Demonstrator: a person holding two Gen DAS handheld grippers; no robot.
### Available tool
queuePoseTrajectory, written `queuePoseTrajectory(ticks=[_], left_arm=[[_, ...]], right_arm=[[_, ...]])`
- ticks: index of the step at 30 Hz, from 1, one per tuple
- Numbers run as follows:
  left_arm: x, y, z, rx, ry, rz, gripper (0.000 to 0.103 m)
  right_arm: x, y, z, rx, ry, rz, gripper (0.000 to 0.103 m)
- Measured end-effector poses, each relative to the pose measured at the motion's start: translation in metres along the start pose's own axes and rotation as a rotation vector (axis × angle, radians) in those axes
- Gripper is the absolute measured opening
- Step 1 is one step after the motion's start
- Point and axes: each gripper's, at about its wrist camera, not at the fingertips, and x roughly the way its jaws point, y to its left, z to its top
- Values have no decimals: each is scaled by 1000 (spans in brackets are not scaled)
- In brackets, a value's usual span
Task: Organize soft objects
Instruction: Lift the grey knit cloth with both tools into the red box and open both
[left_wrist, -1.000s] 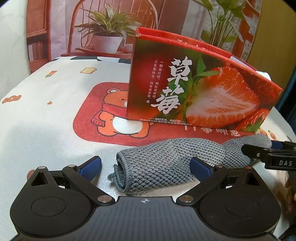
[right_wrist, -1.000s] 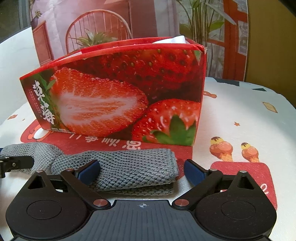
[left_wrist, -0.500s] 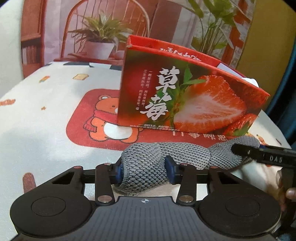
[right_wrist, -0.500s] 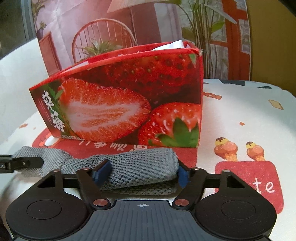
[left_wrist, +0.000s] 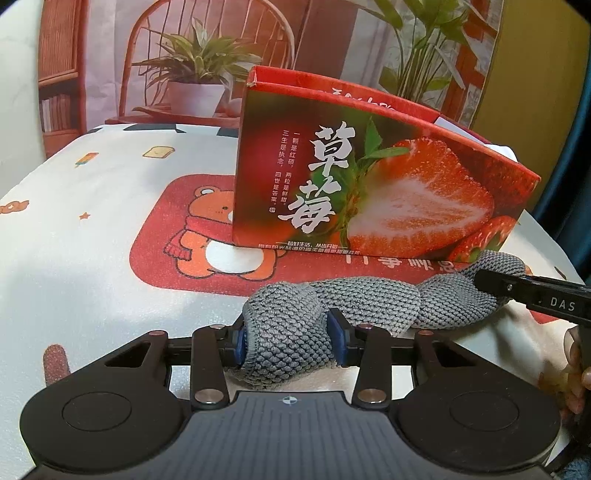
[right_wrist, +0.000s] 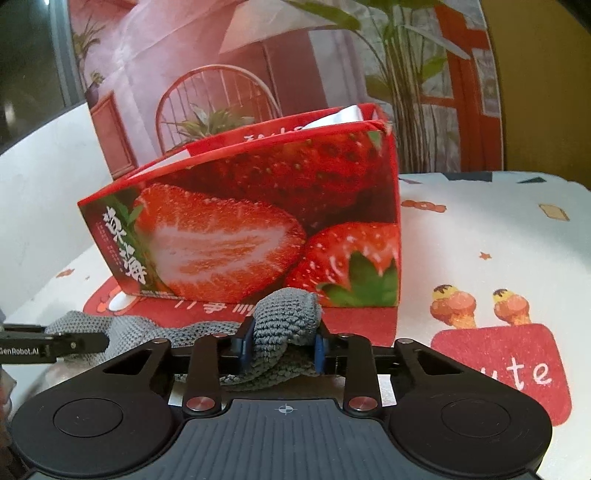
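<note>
Behind the strawberry box (left_wrist: 369, 192) marked "草莓", both grippers' fingers pinch the grey cloth (left_wrist: 354, 299), right closing.

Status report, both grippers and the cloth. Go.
Left gripper clamped on grey cloth; right gripper closing on its other end. Cloth on table. Strawberry box directly behind.

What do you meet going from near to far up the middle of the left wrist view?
Left gripper, shut on the grey knitted cloth → red bear mat → strawberry box → potted plant on the backdrop.
</note>
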Motion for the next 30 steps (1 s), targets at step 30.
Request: queuePoseTrajectory(ticks=[30], left_arm=[[-78,-22,70,86,-233,-129,29]], right_arm=[[-60,47,69,-237,-158,-21,21]])
